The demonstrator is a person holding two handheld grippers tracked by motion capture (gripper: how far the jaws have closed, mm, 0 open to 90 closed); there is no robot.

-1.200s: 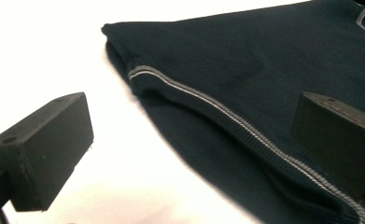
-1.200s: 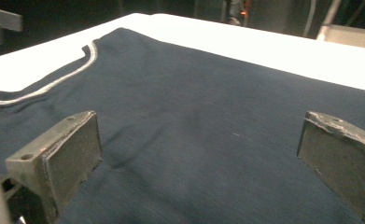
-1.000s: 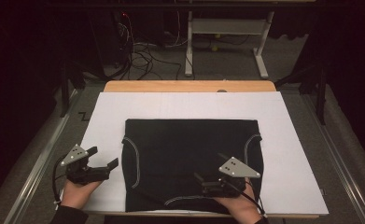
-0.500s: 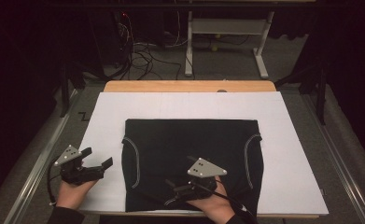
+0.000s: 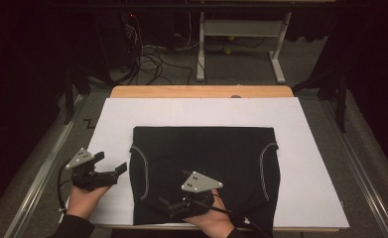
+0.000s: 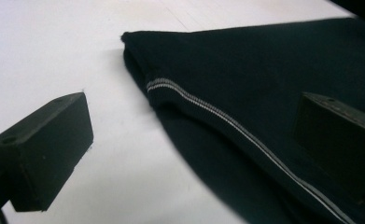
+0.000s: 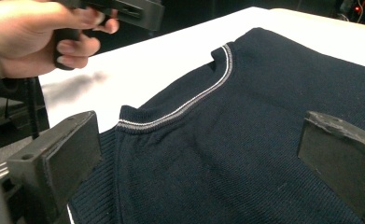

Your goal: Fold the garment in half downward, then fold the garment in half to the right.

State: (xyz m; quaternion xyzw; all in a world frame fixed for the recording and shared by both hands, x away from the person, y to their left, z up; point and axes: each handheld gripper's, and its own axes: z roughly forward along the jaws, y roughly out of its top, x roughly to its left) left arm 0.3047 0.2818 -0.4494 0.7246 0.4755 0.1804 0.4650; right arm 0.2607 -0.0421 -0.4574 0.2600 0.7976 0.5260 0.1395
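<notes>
Black knitwear, one folded garment with pale trim, lies flat on a white sheet covering the table. At left, the left gripper hovers just beside its left edge, jaws spread and empty. The right gripper sits over its near edge, jaws likewise spread; two grippers, one garment.
</notes>
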